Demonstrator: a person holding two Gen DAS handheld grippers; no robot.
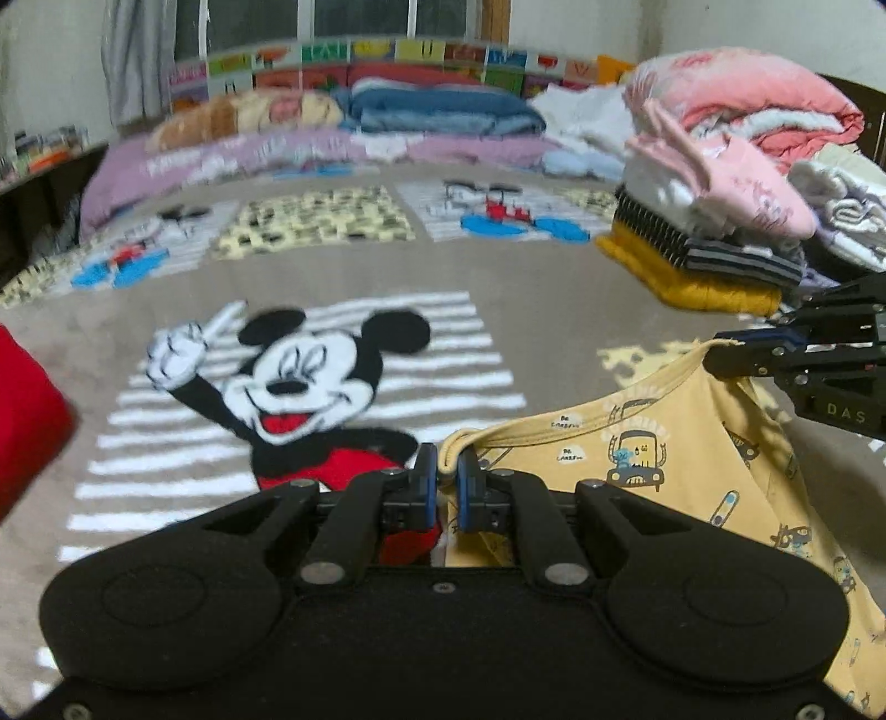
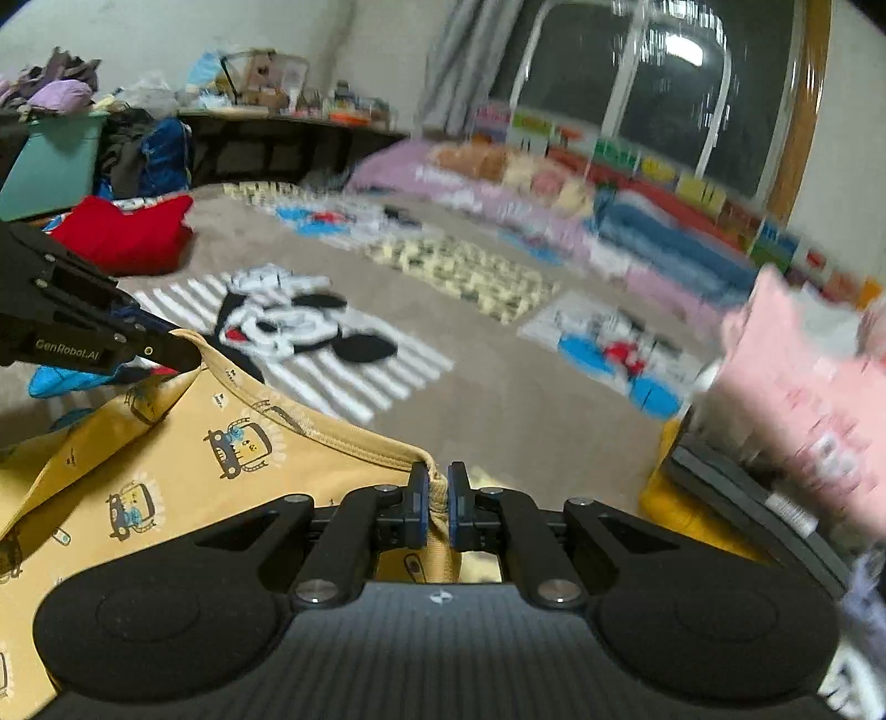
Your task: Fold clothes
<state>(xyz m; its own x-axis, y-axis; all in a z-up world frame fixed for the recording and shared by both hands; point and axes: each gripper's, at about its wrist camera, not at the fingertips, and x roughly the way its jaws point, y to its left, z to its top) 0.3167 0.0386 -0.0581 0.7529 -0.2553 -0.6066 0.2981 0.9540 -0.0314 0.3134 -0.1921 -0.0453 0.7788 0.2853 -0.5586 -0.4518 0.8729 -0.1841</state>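
The yellow shirt (image 1: 686,443) with little car pictures hangs between the two claws, low in both views. The left gripper (image 1: 447,471) is pinched tight on one end of the shirt's ribbed edge, at the bottom middle of the left view. The right gripper (image 2: 437,482) is pinched tight on the other end of that edge, at the bottom middle of the right view. Each claw also shows in the other view, at the side, with its tip on the cloth. The edge is stretched between them, and the rest of the shirt droops below.

Under the shirt lies a big brown blanket (image 1: 498,277) with a cartoon mouse (image 1: 299,387) in the middle of the left view. More small pictures run across the blanket farther back.

A red cloth (image 1: 27,415) lies at the left edge of the left view. A stack of folded clothes (image 1: 709,221), pink on top and yellow at the bottom, sits at the right, just behind the shirt. Rolled bedding (image 1: 443,111) lines the back, under a window (image 1: 332,22). In the right view a dark shelf (image 2: 277,138) full of small things stands at the upper left.

The middle of the blanket is bare and wide. The stack at the right is near the right gripper.
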